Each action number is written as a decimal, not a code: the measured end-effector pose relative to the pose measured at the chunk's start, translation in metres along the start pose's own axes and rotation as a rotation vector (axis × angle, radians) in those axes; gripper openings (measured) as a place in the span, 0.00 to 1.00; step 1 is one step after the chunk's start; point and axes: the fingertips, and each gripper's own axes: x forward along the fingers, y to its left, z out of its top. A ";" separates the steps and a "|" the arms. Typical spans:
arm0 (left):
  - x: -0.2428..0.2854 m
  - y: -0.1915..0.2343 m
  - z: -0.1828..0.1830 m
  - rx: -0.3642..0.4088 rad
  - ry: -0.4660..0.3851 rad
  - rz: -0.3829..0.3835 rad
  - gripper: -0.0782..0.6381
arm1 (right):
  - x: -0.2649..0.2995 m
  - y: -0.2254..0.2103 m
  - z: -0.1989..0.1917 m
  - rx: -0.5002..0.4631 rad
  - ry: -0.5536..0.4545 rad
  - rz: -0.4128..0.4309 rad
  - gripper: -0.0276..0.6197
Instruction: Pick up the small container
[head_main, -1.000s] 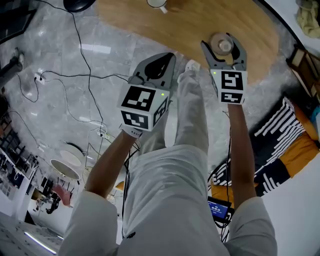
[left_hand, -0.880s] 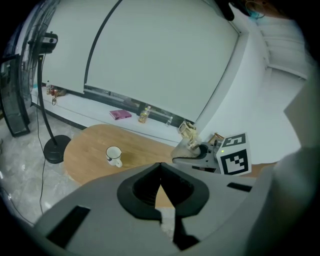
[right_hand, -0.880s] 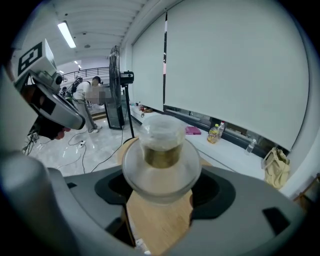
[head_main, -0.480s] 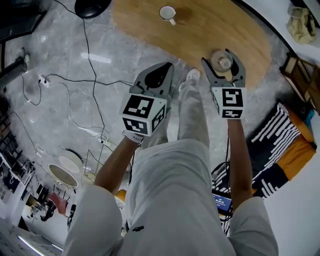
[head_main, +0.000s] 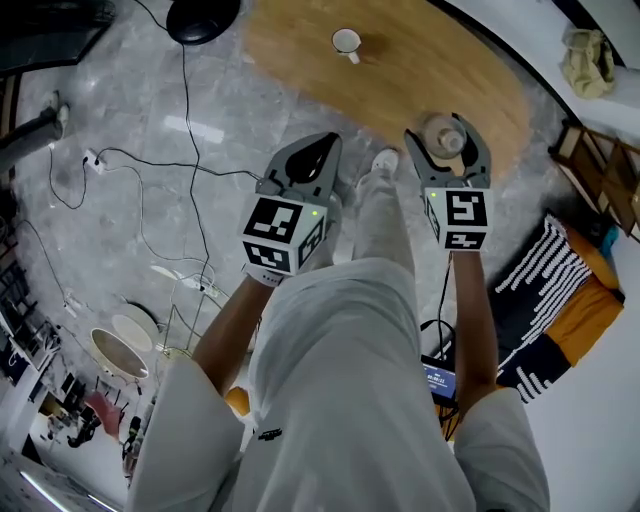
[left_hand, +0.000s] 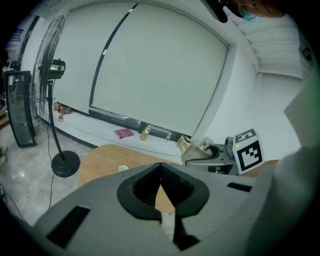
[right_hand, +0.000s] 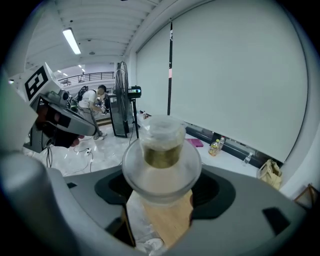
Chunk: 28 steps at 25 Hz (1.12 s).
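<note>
The small container (head_main: 444, 135) is a clear round jar with a wide rim and a brownish band of contents. It hangs in the air above the near edge of the oval wooden table (head_main: 400, 70). My right gripper (head_main: 442, 127) is shut on it, one jaw on each side. In the right gripper view the container (right_hand: 161, 155) fills the gap between the jaws of the right gripper (right_hand: 161, 187). My left gripper (head_main: 322, 145) hovers to the left over the floor, shut and empty. In the left gripper view the left gripper (left_hand: 160, 167) shows its jaw tips meeting.
A white cup (head_main: 346, 41) stands on the far part of the table. A black fan base (head_main: 200, 18) and cables (head_main: 150, 190) lie on the grey floor at left. A striped cushion (head_main: 545, 290) sits at right. The person's legs are below the grippers.
Both grippers have risen, the right one carrying the container up with it. The table and floor look smaller and farther below.
</note>
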 end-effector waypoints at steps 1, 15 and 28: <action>-0.005 -0.001 0.004 0.002 -0.009 0.002 0.13 | -0.004 0.000 0.003 0.005 -0.001 -0.006 0.56; -0.080 -0.012 0.049 0.042 -0.161 0.030 0.13 | -0.068 0.025 0.023 0.005 0.019 -0.024 0.56; -0.125 0.000 0.071 0.035 -0.236 0.042 0.13 | -0.129 0.048 0.077 -0.002 -0.071 -0.071 0.56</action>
